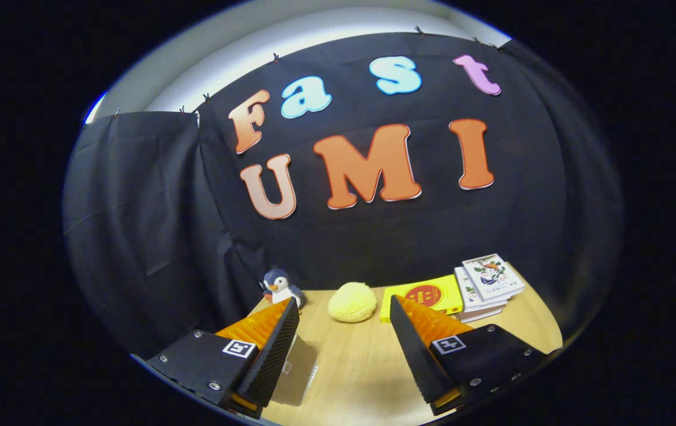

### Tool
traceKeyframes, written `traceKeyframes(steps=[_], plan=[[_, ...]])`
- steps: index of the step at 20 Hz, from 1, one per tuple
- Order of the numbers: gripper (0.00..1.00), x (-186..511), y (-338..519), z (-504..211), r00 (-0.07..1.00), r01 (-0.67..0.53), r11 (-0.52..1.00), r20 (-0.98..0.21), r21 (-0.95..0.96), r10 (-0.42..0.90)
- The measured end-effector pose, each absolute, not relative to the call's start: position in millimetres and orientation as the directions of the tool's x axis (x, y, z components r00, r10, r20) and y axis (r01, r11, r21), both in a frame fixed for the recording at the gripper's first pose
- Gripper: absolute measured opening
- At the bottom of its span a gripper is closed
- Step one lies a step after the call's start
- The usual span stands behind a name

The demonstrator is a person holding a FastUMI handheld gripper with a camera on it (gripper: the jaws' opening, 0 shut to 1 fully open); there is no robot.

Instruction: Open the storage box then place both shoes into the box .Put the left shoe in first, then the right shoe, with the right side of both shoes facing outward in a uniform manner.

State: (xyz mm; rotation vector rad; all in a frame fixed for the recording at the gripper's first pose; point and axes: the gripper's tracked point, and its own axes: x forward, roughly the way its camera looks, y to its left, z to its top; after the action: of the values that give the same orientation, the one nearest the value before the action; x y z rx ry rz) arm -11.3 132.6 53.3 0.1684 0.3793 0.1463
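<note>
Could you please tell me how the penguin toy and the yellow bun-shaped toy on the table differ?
The penguin toy stands upright, grey and white with an orange beak; the yellow toy is a low, plain dome. The penguin sits just beyond the left finger of the open tool; the yellow toy lies beyond the gap. Both rest at the table's far edge.

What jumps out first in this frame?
The gripper with its two orange, black-padded fingers spread wide open, nothing between them, over a pale wooden table. Just beyond the tips sits a yellow round plush, with a small penguin toy beside the left fingertip. Past the right finger lie a yellow book and a stack of books.
</note>
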Motion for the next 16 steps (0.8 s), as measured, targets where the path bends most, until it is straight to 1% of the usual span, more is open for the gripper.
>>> traceKeyframes(steps=[3, 7, 11, 16], plan=[[0.96, -17.4, 86.7, 69.8, 0.951, -0.066, 0.986, -0.291, 0.151, 0.108], [0.98, -30.4, 48.8, 78.4, 0.967, -0.015, 0.991, -0.251, 0.133, 0.048], [0.98, -36.2, 40.1, 80.3, 0.971, -0.018, 0.988, -0.234, 0.156, 0.055], [0.98, -34.6, 42.6, 96.2, 0.98, -0.047, 0.993, -0.19, 0.105, 0.066]])
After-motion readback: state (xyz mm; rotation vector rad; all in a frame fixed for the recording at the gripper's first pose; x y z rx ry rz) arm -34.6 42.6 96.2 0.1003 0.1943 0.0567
